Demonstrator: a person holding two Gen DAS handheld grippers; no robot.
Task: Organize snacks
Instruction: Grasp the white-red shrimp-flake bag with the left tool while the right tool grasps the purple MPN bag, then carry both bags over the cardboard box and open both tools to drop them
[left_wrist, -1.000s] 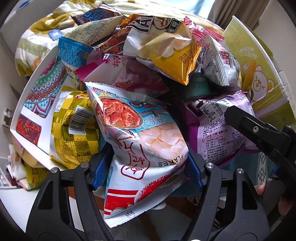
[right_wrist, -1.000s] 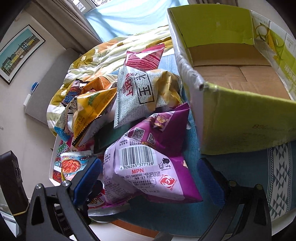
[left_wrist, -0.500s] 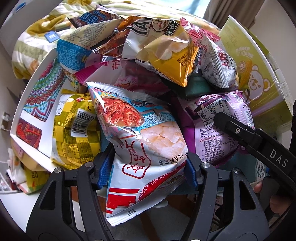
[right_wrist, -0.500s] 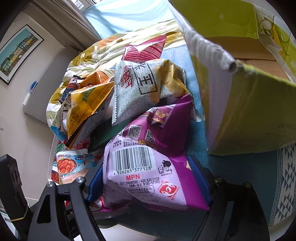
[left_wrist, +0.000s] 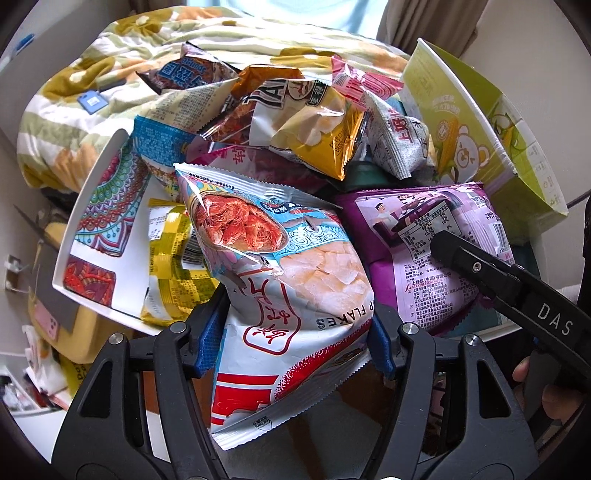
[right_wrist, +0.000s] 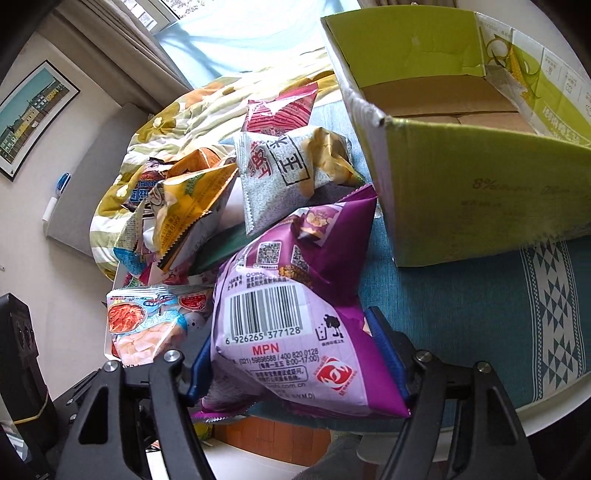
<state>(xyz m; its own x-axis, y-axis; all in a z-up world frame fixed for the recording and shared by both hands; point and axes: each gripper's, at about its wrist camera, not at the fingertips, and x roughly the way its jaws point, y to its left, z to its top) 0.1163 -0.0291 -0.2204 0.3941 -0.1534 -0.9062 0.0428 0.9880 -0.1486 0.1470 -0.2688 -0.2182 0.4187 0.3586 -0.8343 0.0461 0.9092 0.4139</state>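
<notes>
At heap's edge | left tongs (left_wrist: 295, 332) pinching crinkly shrimp-flake bag (left_wrist: 280, 280) | right tongs (right_wrist: 295, 354) pinching puffy purple bag (right_wrist: 295, 314)

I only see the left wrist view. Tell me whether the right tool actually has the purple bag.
Observer: Yes. The right tool is shut on the purple bag, clamping it from both sides, barcode face toward the camera.
Operator: Now report what's inside the green box.
Observer: The green box is open on top. The part of its brown cardboard floor that shows is bare, with no snacks on it.
</notes>
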